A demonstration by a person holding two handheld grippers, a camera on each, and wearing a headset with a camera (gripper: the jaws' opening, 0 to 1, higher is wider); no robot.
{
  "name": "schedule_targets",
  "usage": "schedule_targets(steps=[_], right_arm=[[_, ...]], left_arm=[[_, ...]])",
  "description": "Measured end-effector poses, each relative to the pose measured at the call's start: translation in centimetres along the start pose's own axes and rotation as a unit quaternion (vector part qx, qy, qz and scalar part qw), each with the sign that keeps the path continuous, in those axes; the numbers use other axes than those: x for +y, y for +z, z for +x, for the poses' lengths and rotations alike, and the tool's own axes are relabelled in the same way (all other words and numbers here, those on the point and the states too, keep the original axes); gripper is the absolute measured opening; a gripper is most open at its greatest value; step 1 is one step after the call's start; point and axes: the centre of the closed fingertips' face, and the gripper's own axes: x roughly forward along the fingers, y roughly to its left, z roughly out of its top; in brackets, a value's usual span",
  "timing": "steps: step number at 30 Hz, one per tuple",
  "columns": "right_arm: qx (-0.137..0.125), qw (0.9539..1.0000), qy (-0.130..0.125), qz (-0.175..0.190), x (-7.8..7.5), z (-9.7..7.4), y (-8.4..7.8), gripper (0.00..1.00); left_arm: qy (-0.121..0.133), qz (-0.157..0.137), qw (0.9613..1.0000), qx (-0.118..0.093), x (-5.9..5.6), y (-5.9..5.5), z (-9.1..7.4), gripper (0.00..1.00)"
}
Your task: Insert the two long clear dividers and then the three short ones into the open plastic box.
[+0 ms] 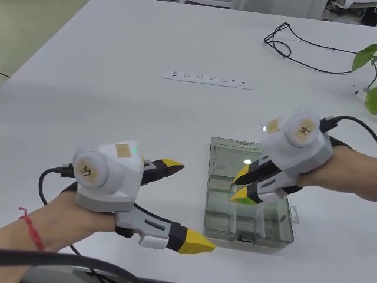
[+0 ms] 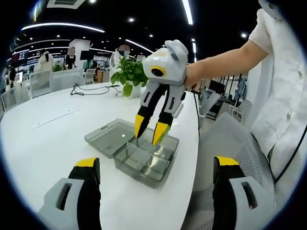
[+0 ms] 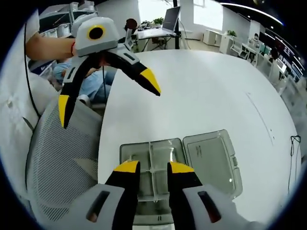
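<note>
Left gripper (image 1: 189, 205) hung lower left, jaws spread wide, empty. Right gripper (image 1: 240, 187) hovered over one open box (image 1: 247, 242), lower centre; jaws nearly together, grasp untellable. Table (image 1: 88, 88) lay bare upper left. Dividers (image 3: 150, 152) inside box: count unclear.

Box (image 1: 208, 203) on table (image 1: 118, 100) beneath right gripper (image 1: 237, 187), power strip (image 1: 206, 78) behind it.

I get bright, even overhead light on the white table (image 1: 118, 88), with only soft, faint shadows. A small glare spot sits on the box lid (image 1: 247, 161). In the left gripper view, ceiling light strips (image 2: 187, 12) glow at twelve o'clock. In the right gripper view, a window (image 3: 153, 9) at twelve o'clock blows out white. Both fisheye views bend hard toward their edges.
</note>
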Motion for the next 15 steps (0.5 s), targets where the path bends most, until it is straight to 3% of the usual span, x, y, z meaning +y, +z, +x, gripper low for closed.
schedule_targets(steps=[9, 15], right_arm=[[-0.018, 0.9995, -0.022, 0.017, 0.3, -3.8, -1.4, 0.33], [-0.016, 0.999, -0.031, 0.027, 0.6, -5.4, -3.6, 0.38]], left_arm=[[0.005, 0.0, 1.0, 0.006, 0.1, -0.1, -0.1, 1.0], [0.009, -0.005, 0.9999, 0.007, 0.1, -0.1, -0.2, 1.0]])
